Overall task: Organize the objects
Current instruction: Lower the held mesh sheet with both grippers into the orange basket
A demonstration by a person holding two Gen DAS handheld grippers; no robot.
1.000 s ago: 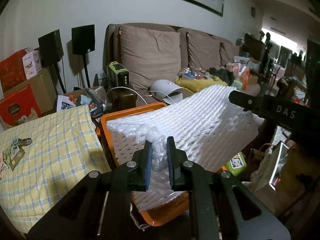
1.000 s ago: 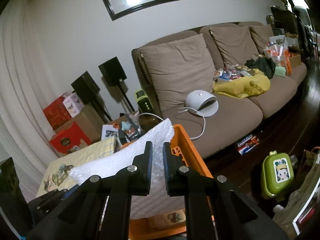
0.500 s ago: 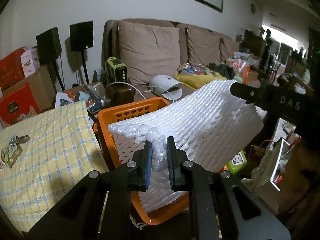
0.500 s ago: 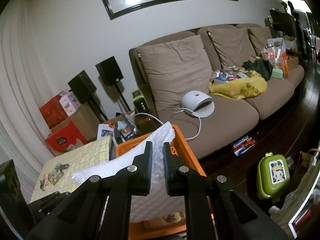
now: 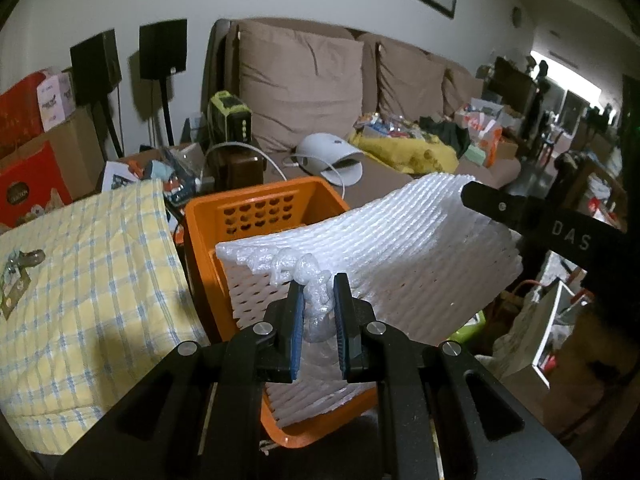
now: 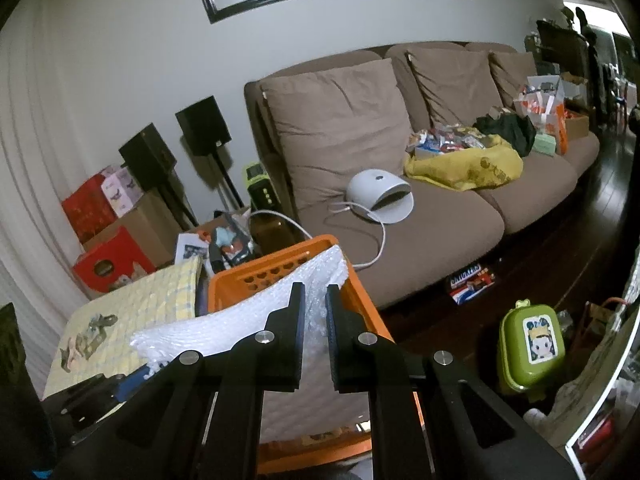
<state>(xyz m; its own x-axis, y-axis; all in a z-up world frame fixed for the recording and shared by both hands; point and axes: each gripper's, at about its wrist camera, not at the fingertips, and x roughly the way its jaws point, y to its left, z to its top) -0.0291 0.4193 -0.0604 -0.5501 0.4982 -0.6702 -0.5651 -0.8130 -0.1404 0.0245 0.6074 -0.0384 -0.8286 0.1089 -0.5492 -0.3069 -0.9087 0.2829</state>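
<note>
- While both grippers grip it, the white bubble wrap (image 5: 400, 240) hangs as a sheet across the open top of the orange basket (image 5: 272, 204), its lower part dipping inside.
- Left gripper (image 5: 318, 308): jaws clamped on a bunched corner of the wrap at the near edge.
- Right gripper (image 6: 314, 312): jaws clamped on the opposite edge of the wrap (image 6: 224, 328), by the basket's (image 6: 280, 264) far corner.
- Just left of the basket lies a yellow checked cloth (image 5: 88, 272).
- Behind the basket stands a brown sofa (image 6: 400, 216) carrying a white domed device (image 6: 380, 192) with its cord, and a yellow bag (image 6: 468, 168).
- On the dark floor sits a green lunch box (image 6: 530, 344).
</note>
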